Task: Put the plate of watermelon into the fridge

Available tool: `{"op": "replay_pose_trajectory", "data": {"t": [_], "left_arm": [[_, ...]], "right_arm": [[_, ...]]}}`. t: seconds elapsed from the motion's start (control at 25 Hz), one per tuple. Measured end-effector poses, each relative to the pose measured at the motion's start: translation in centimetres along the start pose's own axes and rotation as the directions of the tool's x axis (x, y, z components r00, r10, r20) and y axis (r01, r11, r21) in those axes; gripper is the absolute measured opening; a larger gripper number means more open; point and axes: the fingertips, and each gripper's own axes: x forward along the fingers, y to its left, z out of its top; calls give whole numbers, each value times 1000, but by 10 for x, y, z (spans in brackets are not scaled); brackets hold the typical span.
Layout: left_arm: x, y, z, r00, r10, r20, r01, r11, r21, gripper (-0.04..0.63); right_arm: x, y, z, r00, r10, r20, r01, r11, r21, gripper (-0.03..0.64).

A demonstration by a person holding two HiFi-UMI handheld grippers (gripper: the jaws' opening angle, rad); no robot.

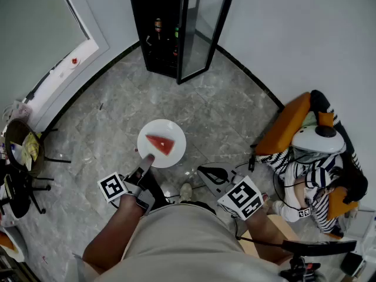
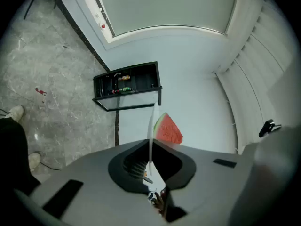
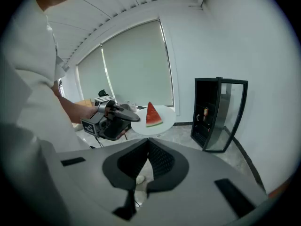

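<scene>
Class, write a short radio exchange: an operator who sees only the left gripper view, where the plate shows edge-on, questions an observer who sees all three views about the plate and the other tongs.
Operator: My view shows the plate as a thin upright line. Is it tipping?
Observer: No. In the right gripper view the plate sits about level, held at its rim by the left tongs, with the watermelon slice on top.
Operator: What is the other hand doing?
Observer: The right tongs are shut on nothing, apart from the plate.
</scene>
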Motion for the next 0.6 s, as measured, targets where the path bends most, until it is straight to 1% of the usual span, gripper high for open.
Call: {"op": "replay_pose_trajectory", "data": {"t": [0.16, 0.32, 0.44, 0.6], "left_arm": [[14, -2, -3, 1000, 2, 0, -2, 1000, 10, 22], [27, 2, 0, 1000, 3, -10, -3, 1000, 19, 23], [53, 6, 17, 1000, -4, -18, 5, 1000, 18, 22], [97, 6, 52, 999, -25, -28, 25, 999, 20, 23]], "right_arm": [[2, 0, 0, 999, 36, -10, -36, 999, -28, 15], [9, -3, 0, 998, 62, -8, -62, 998, -27, 15], [25, -24, 7, 997, 77, -9, -77, 996, -37, 17], [47, -65, 26, 998, 61, -33, -63, 996, -61, 18]]}}
